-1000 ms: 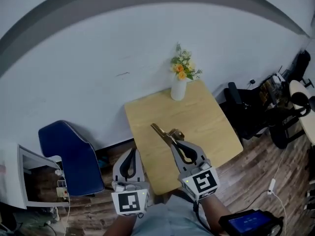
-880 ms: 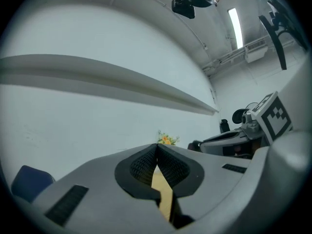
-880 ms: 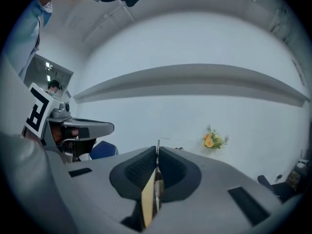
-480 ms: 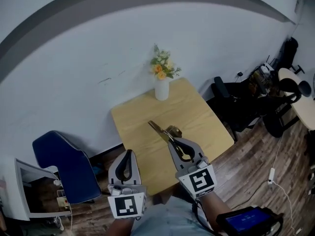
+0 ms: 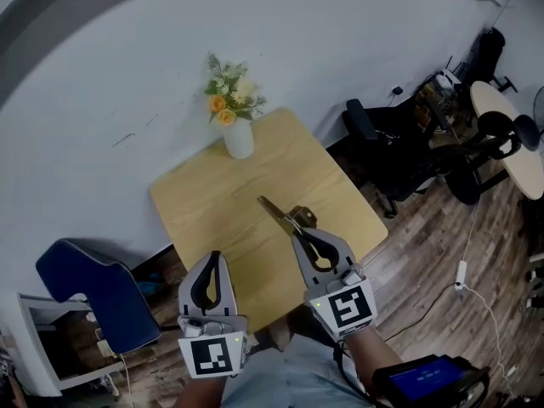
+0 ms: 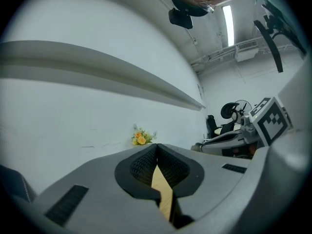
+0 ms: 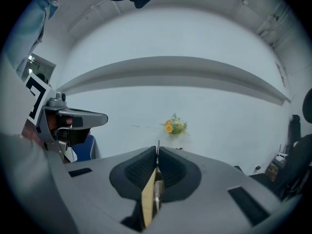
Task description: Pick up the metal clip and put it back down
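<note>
A gold metal clip [image 5: 285, 214] sticks out of my right gripper [image 5: 297, 235], which is shut on it over the front half of the wooden table [image 5: 340, 198]. In the right gripper view the clip's thin edge [image 7: 157, 152] shows pinched between the black pads [image 7: 136, 169]. My left gripper [image 5: 212, 256] hovers at the table's near left edge, shut with nothing in it. In the left gripper view its pads [image 6: 141, 167] meet, and only tabletop shows through the slit below.
A white vase [image 5: 239, 138] with yellow flowers [image 5: 226, 89] stands at the table's far edge by the wall. A blue chair [image 5: 85, 283] sits left of the table. Black office chairs [image 5: 399, 147] and a round table [image 5: 510, 138] crowd the right.
The head view has swung, so the table and vase sit further left and lower. Both grippers keep their places, the right one still shut on the clip.
</note>
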### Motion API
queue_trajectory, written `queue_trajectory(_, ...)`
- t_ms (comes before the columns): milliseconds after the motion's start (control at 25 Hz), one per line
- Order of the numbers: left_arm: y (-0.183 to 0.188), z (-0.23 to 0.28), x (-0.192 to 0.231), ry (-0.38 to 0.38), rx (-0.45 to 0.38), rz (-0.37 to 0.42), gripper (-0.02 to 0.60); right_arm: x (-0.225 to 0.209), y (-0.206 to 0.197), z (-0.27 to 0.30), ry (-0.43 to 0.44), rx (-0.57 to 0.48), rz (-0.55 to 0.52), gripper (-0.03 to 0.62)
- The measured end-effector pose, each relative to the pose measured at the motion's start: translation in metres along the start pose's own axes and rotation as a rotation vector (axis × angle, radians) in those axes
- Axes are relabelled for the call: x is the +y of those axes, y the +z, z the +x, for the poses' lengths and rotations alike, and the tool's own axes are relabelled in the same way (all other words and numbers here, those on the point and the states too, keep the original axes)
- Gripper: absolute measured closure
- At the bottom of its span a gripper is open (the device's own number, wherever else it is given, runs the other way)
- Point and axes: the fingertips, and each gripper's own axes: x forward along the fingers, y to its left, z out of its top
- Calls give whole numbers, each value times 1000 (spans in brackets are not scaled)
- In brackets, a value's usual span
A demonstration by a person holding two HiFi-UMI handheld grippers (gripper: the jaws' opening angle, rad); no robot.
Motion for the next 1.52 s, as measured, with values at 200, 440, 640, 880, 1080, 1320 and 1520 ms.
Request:
queue_trajectory(200, -33, 41, -13, -7, 73, 7, 563, -43, -44, 13, -29, 57, 70, 541)
queue_trajectory(440, -80, 84, -25, -13, 180, 1, 563, -73, -104, 38, -10, 139, 89, 540)
queue_trajectory(640, -119, 117, -28, -28, 231, 17, 563, -86, -155, 59, 3, 185, 140, 542)
queue_trajectory(880, -161, 143, -28, -31, 294, -3, 563, -98, -209, 80, 2, 244, 209, 540)
queue_trajectory(1080, -188, 155, -29, -30, 339, -17, 563, -103, -241, 91, 7, 275, 243, 540)
queue_trajectory(1320, -207, 163, -26, -19, 367, -21, 563, -105, -259, 93, 11, 274, 288, 540)
queue_trajectory(1520, -210, 170, -29, -27, 368, -23, 563, -117, -272, 94, -14, 306, 279, 539)
